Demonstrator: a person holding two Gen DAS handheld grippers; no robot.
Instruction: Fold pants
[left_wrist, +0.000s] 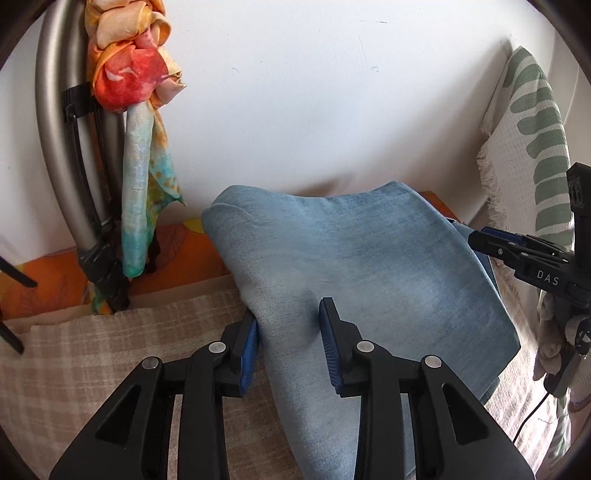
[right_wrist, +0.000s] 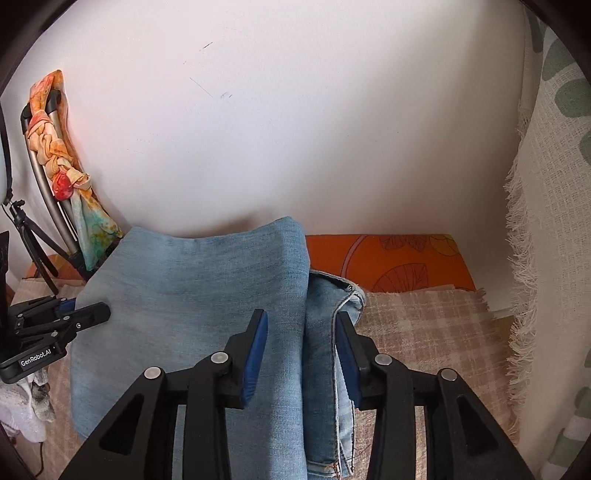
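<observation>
Light blue denim pants (left_wrist: 354, 266) lie folded in a thick bundle on a beige checked cloth (left_wrist: 110, 354). My left gripper (left_wrist: 291, 325) has its blue-padded jaws around the bundle's left edge, the denim bunched between them. My right gripper (right_wrist: 303, 332) has its jaws around the bundle's right edge, where a seamed layer (right_wrist: 332, 325) shows under the top fold (right_wrist: 192, 295). Each gripper shows in the other's view, at the opposite side of the pants: the right one (left_wrist: 476, 240), the left one (right_wrist: 99, 312).
A white wall stands close behind. An orange patterned cushion (right_wrist: 388, 262) lies along it. A colourful scarf (left_wrist: 140, 74) hangs on a metal frame (left_wrist: 51, 129) at the left, beside a small tripod (right_wrist: 33, 240). A white and green fringed cloth (right_wrist: 554, 258) hangs at the right.
</observation>
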